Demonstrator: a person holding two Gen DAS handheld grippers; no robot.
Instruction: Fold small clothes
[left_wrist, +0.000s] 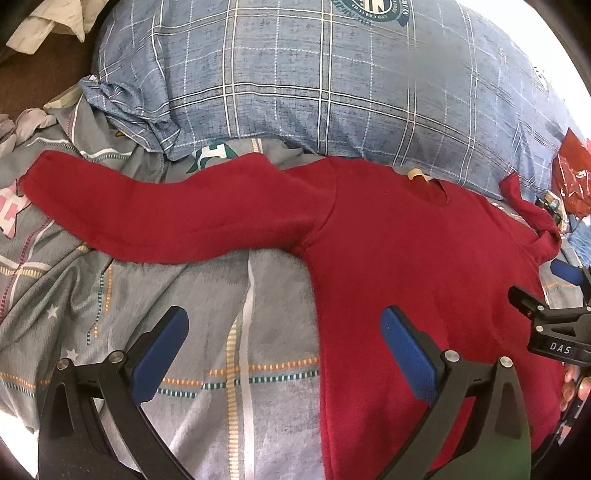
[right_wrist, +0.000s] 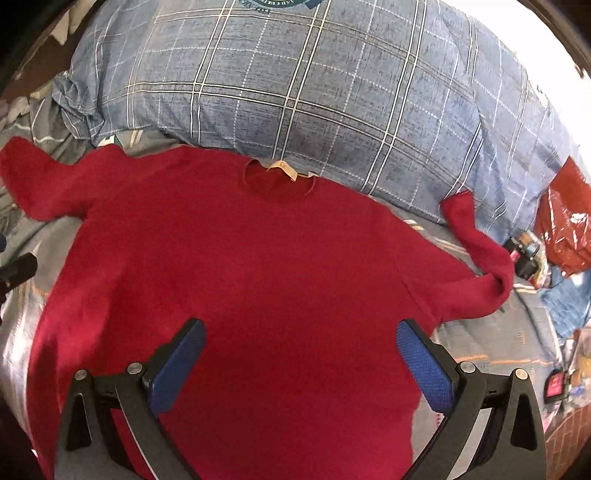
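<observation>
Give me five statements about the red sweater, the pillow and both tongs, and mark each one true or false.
1. The red sweater lies spread out with its neck opening toward the blue plaid pillow. True.
2. The left tongs are shut on a sleeve. False: they are open and hold nothing.
3. The sleeve on the left side lies stretched out across the grey bedding. True.
4. The right tongs are open above the sweater's body. True.
5. The sweater is already folded in half. False: it lies flat, with both sleeves out to the sides.
</observation>
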